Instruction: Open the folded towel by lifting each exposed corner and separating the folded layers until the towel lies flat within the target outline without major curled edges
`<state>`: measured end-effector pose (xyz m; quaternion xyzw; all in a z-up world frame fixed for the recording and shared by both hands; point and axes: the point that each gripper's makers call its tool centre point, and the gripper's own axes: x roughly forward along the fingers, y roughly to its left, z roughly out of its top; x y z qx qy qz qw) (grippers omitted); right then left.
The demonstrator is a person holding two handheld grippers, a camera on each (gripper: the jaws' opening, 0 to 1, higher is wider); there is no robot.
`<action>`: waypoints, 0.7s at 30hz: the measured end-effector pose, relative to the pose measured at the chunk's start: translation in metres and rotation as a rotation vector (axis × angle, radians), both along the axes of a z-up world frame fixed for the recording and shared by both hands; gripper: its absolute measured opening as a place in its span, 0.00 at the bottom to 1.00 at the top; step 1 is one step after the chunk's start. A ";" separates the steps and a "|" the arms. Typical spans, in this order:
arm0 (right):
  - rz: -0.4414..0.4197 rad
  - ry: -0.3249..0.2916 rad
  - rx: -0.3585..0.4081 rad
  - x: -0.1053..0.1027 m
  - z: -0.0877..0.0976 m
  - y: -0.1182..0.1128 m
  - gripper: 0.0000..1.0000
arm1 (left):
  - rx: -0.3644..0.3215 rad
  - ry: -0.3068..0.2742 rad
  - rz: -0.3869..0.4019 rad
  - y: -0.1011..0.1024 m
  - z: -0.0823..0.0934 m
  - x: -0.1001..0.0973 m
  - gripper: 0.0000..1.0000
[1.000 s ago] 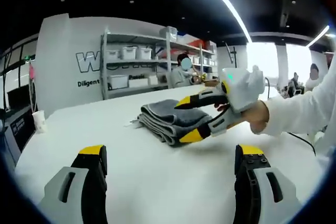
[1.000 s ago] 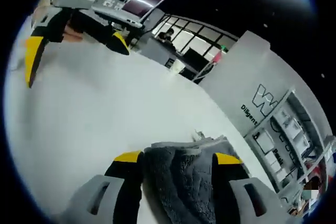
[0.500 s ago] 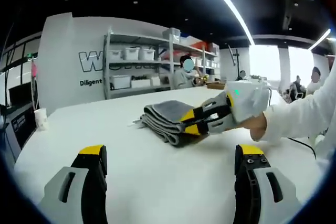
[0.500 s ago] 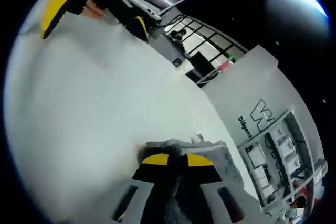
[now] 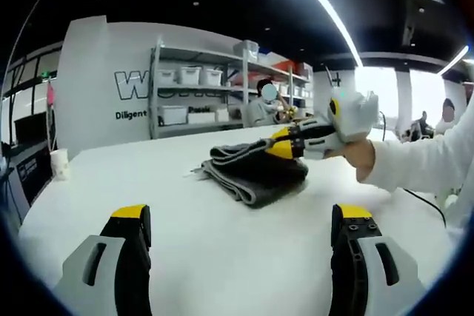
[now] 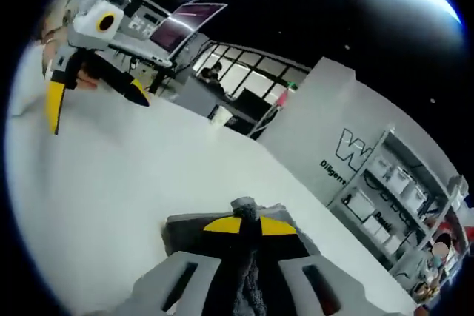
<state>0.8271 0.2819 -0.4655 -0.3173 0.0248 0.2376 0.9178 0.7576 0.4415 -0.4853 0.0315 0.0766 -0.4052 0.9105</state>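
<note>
A folded dark grey towel (image 5: 252,172) lies on the white table (image 5: 222,257) in the left gripper view. My right gripper (image 5: 280,148) is shut on the towel's top layer and holds that corner raised a little off the stack. In the right gripper view its yellow-tipped jaws meet on the grey cloth (image 6: 248,264), and the right gripper (image 6: 248,226) is pinched tight. My left gripper (image 5: 241,220) stands open near the table's front, well short of the towel, with nothing between its fingers. That left gripper (image 6: 89,86) also appears at the far left of the right gripper view.
A small white tag or scrap (image 5: 194,173) lies beside the towel. A paper cup (image 5: 58,162) stands at the table's left edge. Metal shelving with white bins (image 5: 192,94) lines the back wall. People sit in the background. A sleeve (image 5: 422,160) reaches in from the right.
My right gripper went from open around the towel's edge to shut on its top layer, then lifted that layer upward. The left gripper stayed put and open.
</note>
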 end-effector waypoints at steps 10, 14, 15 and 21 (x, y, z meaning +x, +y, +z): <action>-0.068 -0.019 0.147 0.002 0.024 -0.034 0.00 | -0.009 0.003 0.013 0.003 0.000 0.000 1.00; -0.089 -0.029 0.166 0.002 0.028 -0.044 0.00 | -0.017 0.004 0.016 0.005 0.001 0.000 1.00; -0.095 -0.032 0.171 0.002 0.029 -0.047 0.00 | -0.017 0.005 0.016 0.005 0.001 0.000 1.00; -0.131 -0.054 0.207 0.001 0.038 -0.065 0.00 | -0.015 0.009 0.018 0.005 0.000 0.002 1.00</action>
